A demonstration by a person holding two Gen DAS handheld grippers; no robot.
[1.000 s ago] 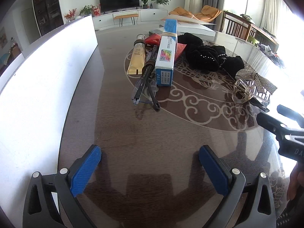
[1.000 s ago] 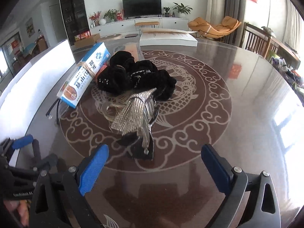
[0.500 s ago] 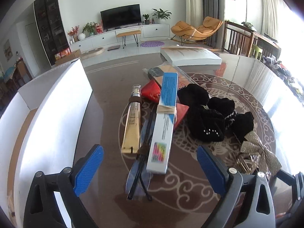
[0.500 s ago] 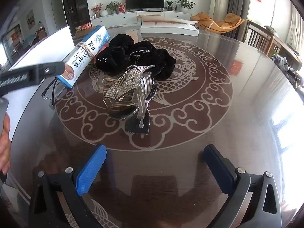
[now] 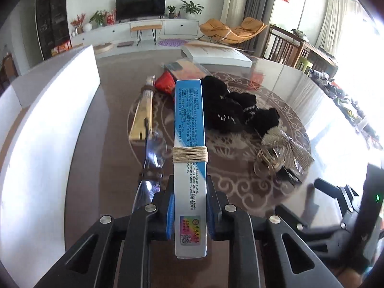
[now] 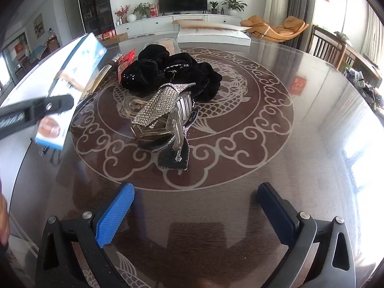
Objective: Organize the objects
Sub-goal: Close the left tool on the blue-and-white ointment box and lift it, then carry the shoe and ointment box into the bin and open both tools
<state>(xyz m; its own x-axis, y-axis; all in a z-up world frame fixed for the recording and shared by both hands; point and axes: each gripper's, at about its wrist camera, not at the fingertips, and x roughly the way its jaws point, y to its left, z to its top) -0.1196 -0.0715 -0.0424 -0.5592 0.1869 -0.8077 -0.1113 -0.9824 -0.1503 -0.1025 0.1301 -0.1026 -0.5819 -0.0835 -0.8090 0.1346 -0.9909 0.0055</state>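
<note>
My left gripper (image 5: 189, 212) is shut on a long blue and white box (image 5: 189, 139) bound with twine, holding its near end. The box also shows at the left of the right wrist view (image 6: 72, 88), lifted and tilted. Black scrunchies (image 5: 230, 110) lie in a pile on the table's middle, with a rhinestone bow hair clip (image 5: 283, 153) in front of them. My right gripper (image 6: 192, 213) is open and empty, low over the table, with the hair clip (image 6: 163, 110) and scrunchies (image 6: 172, 72) ahead of it.
A gold tube (image 5: 142, 115), a clear packet with a dark tool (image 5: 151, 158) and a red packet (image 5: 165, 82) lie left of the box. A white panel (image 5: 48, 124) stands along the table's left edge. A flat white box (image 6: 213, 33) lies at the far side.
My left gripper moved forward over the blue and white box and closed on its near end, lifting it. My right gripper stayed open and shifted slightly closer to the hair clip.
</note>
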